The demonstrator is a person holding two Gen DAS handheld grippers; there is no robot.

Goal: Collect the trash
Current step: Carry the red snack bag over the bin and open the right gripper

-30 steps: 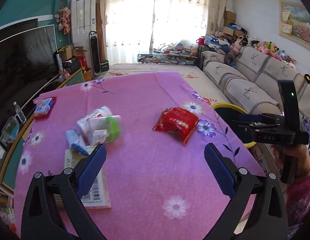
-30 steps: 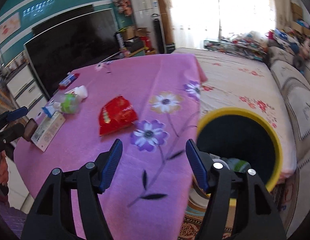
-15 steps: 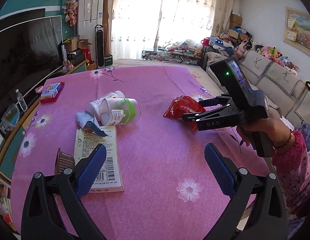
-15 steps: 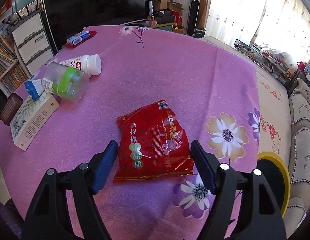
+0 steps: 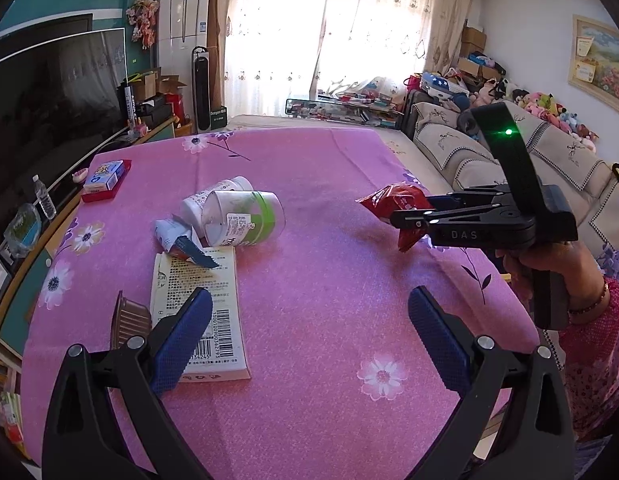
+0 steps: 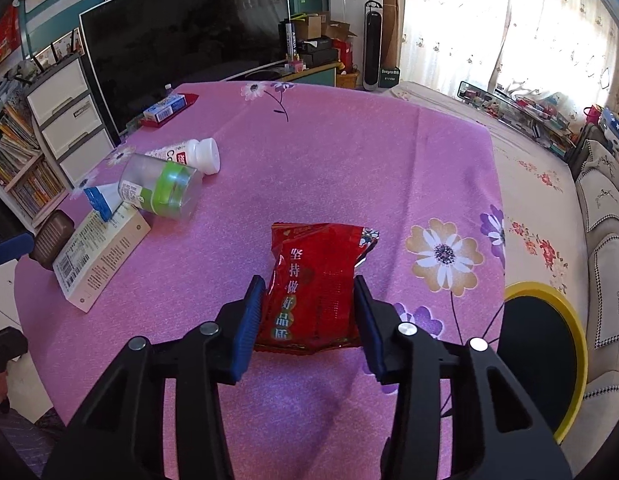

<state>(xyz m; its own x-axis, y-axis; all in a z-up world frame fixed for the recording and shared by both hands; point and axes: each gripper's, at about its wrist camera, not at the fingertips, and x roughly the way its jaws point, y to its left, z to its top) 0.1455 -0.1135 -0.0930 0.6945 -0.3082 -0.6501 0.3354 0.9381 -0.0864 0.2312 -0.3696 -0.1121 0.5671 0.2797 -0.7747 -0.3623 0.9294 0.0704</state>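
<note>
Right wrist view shows the right hand-held gripper clamped on the red snack packet, its blue pads pressing the packet's two long edges while the far end of the packet sticks out beyond the fingertips. From the left wrist view the same red snack packet hangs lifted just above the counter, pinched at the tip of the right hand-held gripper, with a faint shadow on the pink flowered cloth below it. Left of the packet, well apart from it, lies a cluster of other litter: a clear jar with a green band on its side, a white bottle touching it on the far side, a crumpled blue-and-white wrapper just beside the jar, a flat cream box with a barcode under that wrapper, and a brown ribbed cup against the box's outer edge. The left hand-held gripper hovers over the near part of the counter with its fingers spread wide and nothing between them, its left pad above the box. Right of the packet, past the counter's edge and lower down, stands a yellow-rimmed bin.
</note>
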